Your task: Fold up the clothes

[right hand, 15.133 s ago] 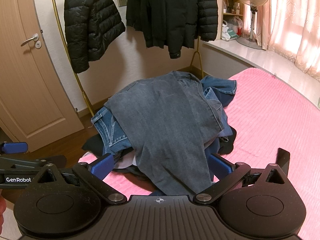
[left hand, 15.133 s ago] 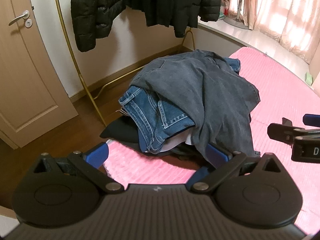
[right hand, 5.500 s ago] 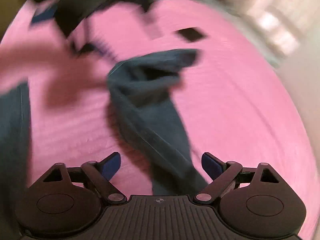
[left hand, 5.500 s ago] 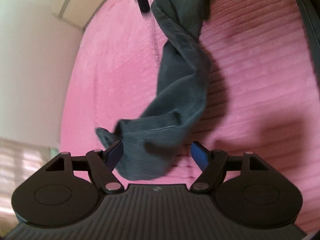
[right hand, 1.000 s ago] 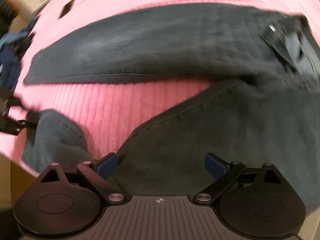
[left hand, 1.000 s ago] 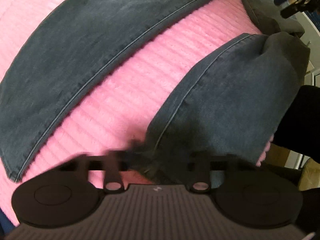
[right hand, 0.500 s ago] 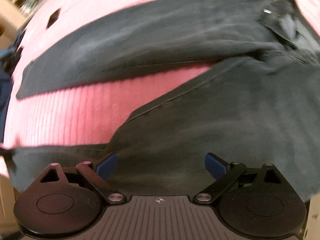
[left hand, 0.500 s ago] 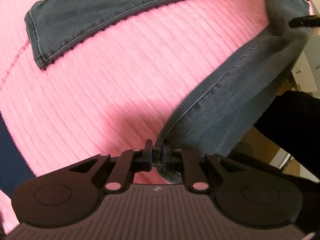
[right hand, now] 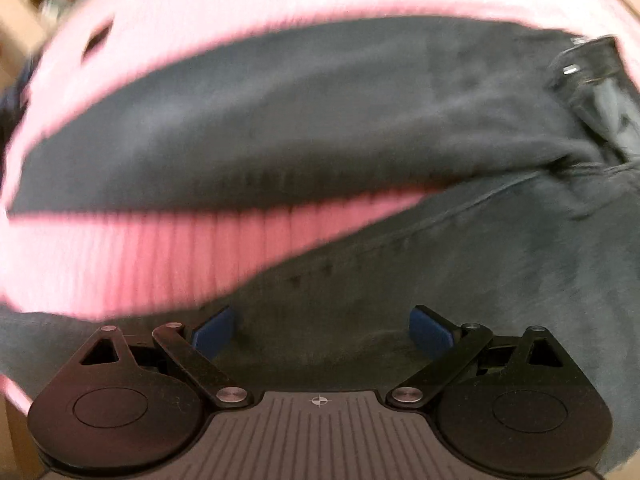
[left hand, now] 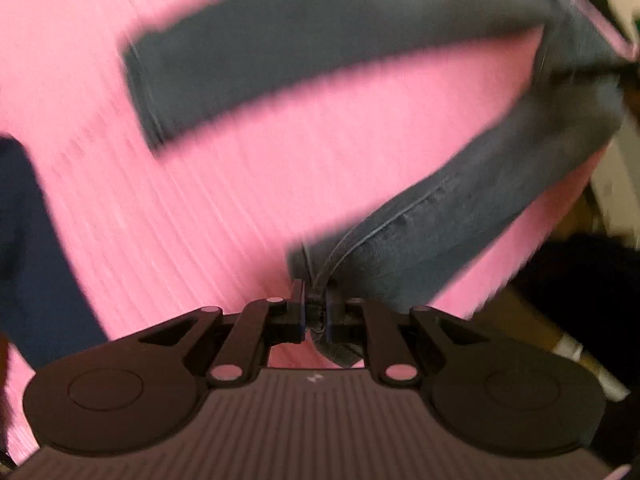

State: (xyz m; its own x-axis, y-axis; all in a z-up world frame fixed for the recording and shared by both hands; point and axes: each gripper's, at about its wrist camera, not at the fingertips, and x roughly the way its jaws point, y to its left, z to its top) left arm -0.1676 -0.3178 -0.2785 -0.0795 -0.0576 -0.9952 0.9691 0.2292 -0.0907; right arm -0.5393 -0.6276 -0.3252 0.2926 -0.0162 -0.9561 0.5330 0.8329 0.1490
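- We see the grey jeans (left hand: 460, 216) spread across the pink bed cover (left hand: 200, 208), legs parted in a V.
- Left tool (left hand: 315, 312): clamped tight on the near leg's hem, probably so we can carry that leg over onto the far one.
- Right tool (right hand: 322, 330): spread wide above the near leg by the waist, gripping nothing; likely placed to steady the cloth.
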